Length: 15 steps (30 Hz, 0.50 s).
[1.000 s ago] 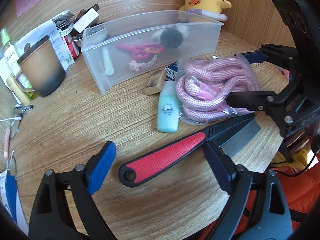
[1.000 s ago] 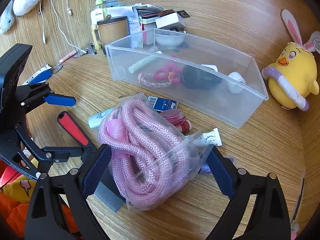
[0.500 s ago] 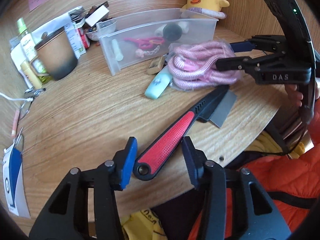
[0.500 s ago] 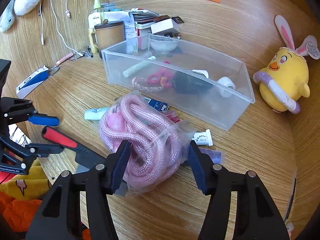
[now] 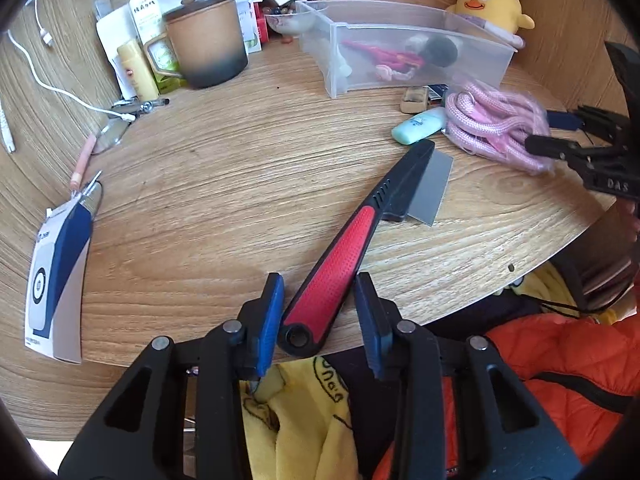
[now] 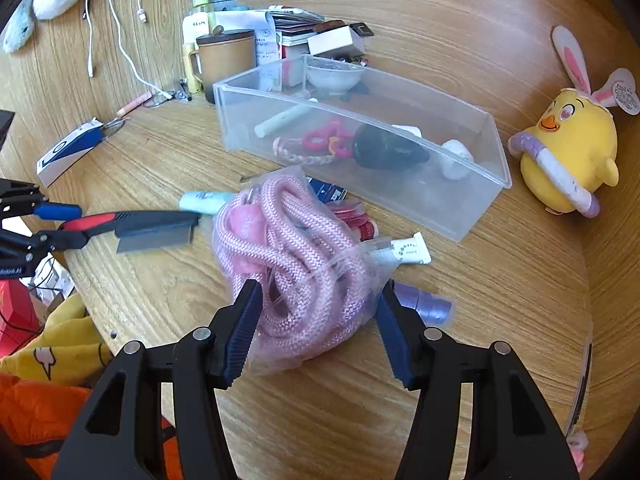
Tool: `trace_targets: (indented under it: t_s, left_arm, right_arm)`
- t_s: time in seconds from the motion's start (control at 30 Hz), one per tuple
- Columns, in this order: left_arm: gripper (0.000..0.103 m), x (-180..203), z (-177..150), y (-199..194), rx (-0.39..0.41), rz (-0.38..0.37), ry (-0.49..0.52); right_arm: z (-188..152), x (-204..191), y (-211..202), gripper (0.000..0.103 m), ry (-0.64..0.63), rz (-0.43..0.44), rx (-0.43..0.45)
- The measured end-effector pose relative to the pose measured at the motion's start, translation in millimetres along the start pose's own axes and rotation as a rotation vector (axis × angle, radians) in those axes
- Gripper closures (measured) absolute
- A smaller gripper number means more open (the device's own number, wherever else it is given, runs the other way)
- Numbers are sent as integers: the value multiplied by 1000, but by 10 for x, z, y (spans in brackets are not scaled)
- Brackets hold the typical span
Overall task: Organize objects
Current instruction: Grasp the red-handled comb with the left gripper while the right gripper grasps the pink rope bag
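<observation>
Left hand-held gripper (image 5: 318,312) is closing around the comb (image 5: 360,240) handle; right hand-held gripper (image 6: 318,332) clamps the bagged rope (image 6: 296,256).

Only "DAS" reads clearly, printed on the right tongs (image 5: 560,134).

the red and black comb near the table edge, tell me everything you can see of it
The comb has a red dotted grip set in a black body with a hole at its butt end, a black spine and a flat grey metal tooth plate. It lies flat on the wooden table, butt by the near edge, head pointing towards the pink rope bundle. The left tongs are closing around its butt; a gap still shows at each pad.
</observation>
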<state>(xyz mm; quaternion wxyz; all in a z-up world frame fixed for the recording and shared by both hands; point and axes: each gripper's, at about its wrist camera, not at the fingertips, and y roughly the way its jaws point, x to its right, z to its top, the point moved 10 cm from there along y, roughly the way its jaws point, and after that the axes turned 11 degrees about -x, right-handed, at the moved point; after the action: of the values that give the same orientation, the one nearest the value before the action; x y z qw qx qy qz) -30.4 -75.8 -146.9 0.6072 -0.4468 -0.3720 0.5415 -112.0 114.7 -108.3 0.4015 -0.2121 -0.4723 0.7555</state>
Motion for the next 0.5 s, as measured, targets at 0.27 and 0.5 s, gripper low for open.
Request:
trace_targets:
  t_s: [0.27,0.5]
  left_arm:
    - [66,230,246,65,26,-20,75]
    - [69,266,364,114,53,-66,64]
  right_arm:
    - [-177,-221,-106,48,-61,41,-29]
    - [-28,-228,-181,23,-76,14,9]
